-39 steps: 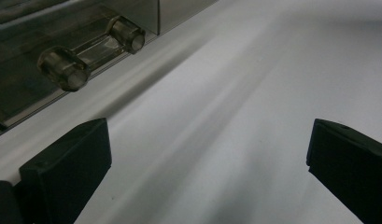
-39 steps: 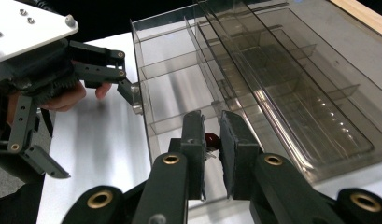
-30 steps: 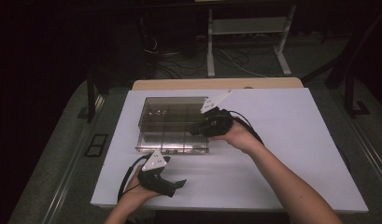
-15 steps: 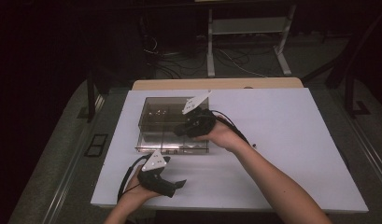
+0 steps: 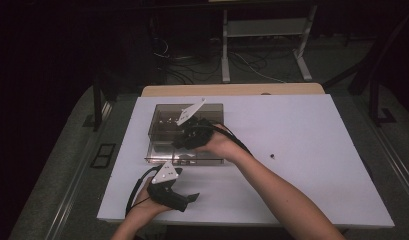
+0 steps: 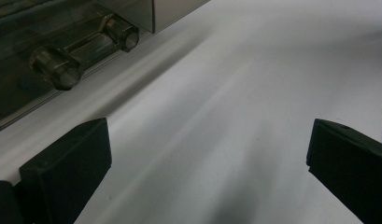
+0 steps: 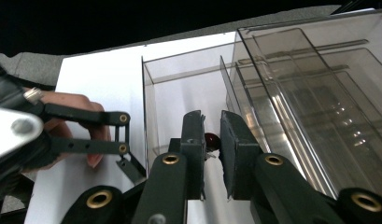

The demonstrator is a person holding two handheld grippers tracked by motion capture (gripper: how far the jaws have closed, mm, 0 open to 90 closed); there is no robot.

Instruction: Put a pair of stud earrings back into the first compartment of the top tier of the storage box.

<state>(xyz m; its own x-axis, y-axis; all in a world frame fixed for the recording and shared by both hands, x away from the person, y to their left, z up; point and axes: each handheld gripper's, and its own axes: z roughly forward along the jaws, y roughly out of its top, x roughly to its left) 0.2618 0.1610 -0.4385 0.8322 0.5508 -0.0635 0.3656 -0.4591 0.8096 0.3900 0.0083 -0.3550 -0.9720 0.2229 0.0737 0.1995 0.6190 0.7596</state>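
Observation:
A smoky clear plastic box point(image 5: 162, 131) with dividers stands on the white table point(image 5: 302, 130). My right gripper point(image 5: 177, 144) reaches down into its front part. In the right gripper view its jaws point(image 7: 212, 126) stand close together over a compartment of the box point(image 7: 291, 79), with a small dark red round piece point(image 7: 210, 138) pinched between them. My left gripper point(image 5: 191, 200) rests on the table in front of the box. Its jaws point(image 6: 207, 158) are wide apart with nothing between them.
A tiny dark piece point(image 5: 272, 156) lies on the table to the right of the box. Two metal cylinders point(image 6: 58, 70) show along the box's edge in the left gripper view. Beyond the table are a white stand point(image 5: 264, 30) and cables on the floor.
My right gripper has moved left across the box and down toward its front left part. The left gripper has stayed where it was.

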